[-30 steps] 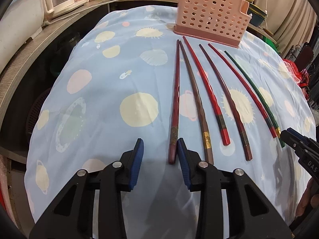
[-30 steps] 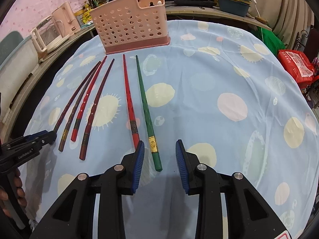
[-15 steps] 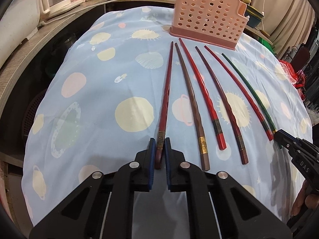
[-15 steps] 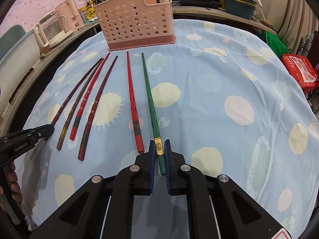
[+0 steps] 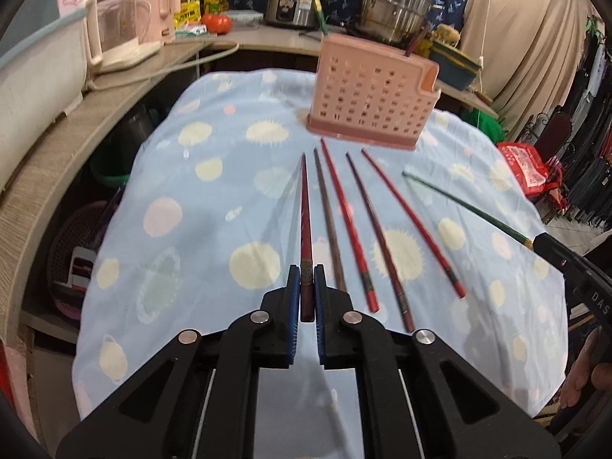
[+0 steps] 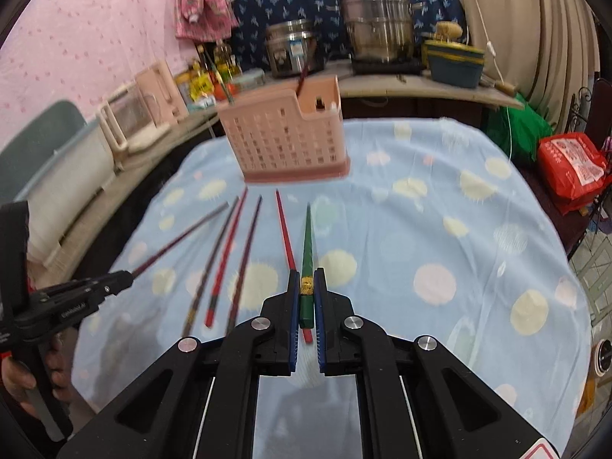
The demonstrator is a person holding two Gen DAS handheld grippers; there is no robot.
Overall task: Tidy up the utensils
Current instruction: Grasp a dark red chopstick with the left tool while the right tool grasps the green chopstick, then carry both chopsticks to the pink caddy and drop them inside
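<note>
My left gripper [image 5: 306, 279] is shut on a dark red chopstick [image 5: 305, 210] and holds it lifted, tip pointing at the pink perforated utensil basket [image 5: 369, 111]. My right gripper [image 6: 306, 281] is shut on a green chopstick [image 6: 307, 244], also lifted and pointing at the basket [image 6: 285, 141]. Several red and brown chopsticks [image 5: 346, 214] lie side by side on the blue patterned cloth between the grippers. The green chopstick [image 5: 466, 206] shows raised in the left wrist view. The basket holds a few sticks.
The table has a blue cloth [image 5: 214, 229] with pale spots. A curved counter [image 5: 114, 88] behind carries steel pots [image 6: 376, 26], a pink appliance and bottles. A red bag [image 6: 573, 168] sits at the right, off the table.
Both grippers closed on their chopsticks, the left on the dark red one, the right on the green one, and lifted them off the cloth with the tips toward the basket.
</note>
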